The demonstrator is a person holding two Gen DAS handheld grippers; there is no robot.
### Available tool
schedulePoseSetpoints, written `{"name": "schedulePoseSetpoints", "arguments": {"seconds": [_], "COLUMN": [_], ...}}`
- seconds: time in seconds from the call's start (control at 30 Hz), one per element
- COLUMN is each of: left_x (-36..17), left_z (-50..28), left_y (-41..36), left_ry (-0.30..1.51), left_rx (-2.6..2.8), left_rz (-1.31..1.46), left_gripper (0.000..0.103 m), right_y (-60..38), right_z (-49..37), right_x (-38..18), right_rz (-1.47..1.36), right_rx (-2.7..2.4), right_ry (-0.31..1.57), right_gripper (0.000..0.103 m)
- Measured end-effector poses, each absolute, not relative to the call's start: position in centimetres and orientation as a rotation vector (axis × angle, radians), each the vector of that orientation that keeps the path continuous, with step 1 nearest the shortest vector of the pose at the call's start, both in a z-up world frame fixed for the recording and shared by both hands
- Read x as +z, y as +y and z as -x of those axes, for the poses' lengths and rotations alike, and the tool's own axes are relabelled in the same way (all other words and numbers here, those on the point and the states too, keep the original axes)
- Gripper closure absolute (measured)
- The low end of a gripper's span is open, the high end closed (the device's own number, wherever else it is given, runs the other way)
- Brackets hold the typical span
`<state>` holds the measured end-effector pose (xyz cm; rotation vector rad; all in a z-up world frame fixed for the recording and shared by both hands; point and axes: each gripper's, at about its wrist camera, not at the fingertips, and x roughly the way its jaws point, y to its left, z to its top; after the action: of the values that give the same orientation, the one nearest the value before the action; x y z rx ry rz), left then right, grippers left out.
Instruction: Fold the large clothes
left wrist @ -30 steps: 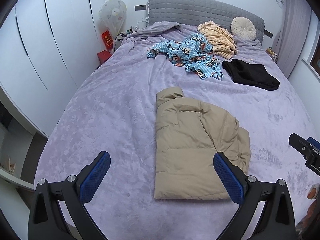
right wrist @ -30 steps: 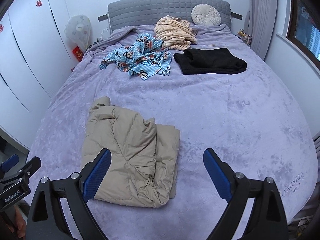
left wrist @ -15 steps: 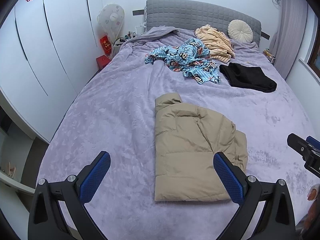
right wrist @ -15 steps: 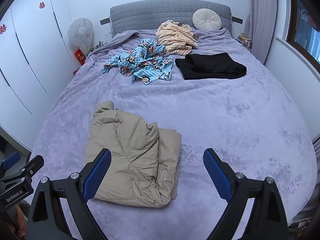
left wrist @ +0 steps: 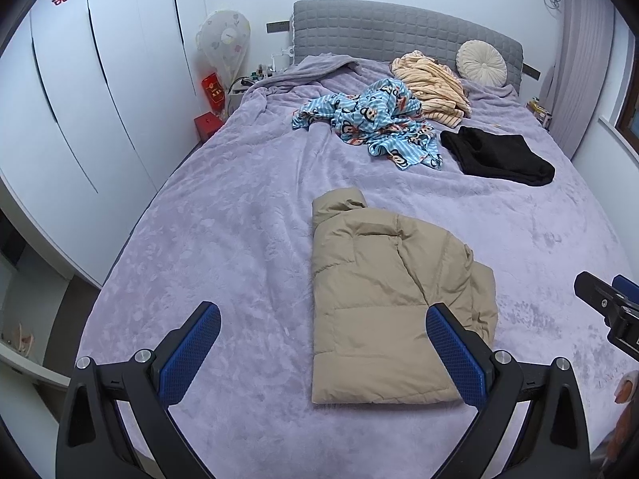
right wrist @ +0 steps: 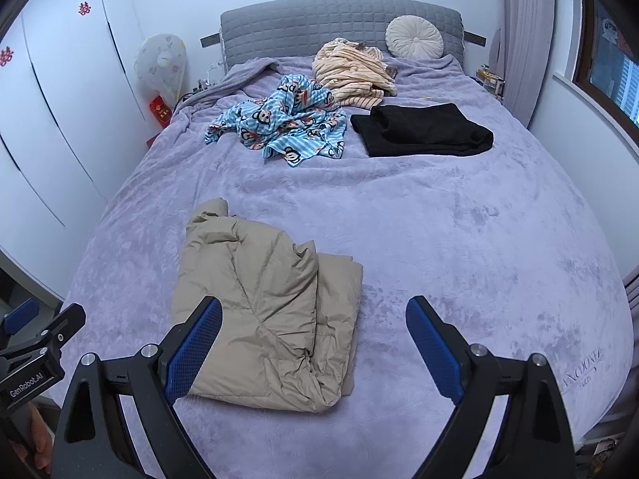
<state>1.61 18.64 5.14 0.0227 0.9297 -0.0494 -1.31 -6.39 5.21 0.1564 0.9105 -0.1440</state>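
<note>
Tan puffer jacket [left wrist: 391,303], folded into a thick oblong bundle, flat on the near half of the lilac bedspread [left wrist: 239,215], untouched. Smaller and lower in both views than a second back, cameras drawn up and away from the bed: probably a fold just finished and hands backing off, next garment likely to follow. Long axis from foot of bed toward headboard; collar end toward the headboard, hem toward the cameras, loose layered edges to the right side.

Left gripper [left wrist: 319,353] spread wide, nothing between the pads, hanging above the near edge with the jacket's hem corner behind its right finger. Right gripper [right wrist: 313,347] likewise spread and empty, above the jacket's right edge.

Farther up: crumpled blue monkey-print garment [left wrist: 371,123], striped peach garment [left wrist: 431,84], folded black garment [left wrist: 499,153], round cushion [left wrist: 481,64] against the grey headboard [left wrist: 399,28].
</note>
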Motion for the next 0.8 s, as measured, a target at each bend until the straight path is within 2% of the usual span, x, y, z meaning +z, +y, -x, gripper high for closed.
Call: {"name": "schedulePoseSetpoints", "arguments": {"seconds": [0.8], "left_x": [4.8], "left_z": [-2.0], "left_y": [18.6], "left_ry": [0.936], "left_rx": [-0.059], "left_rz": [-0.037], "left_gripper": [0.0], "right_y": [-7.6], "right_z": [1.2], "right_x": [4.7], "right_rz": [-0.159], "right_rx": [-0.154], "right_ry": [0.931], "right_gripper": [0.008]}}
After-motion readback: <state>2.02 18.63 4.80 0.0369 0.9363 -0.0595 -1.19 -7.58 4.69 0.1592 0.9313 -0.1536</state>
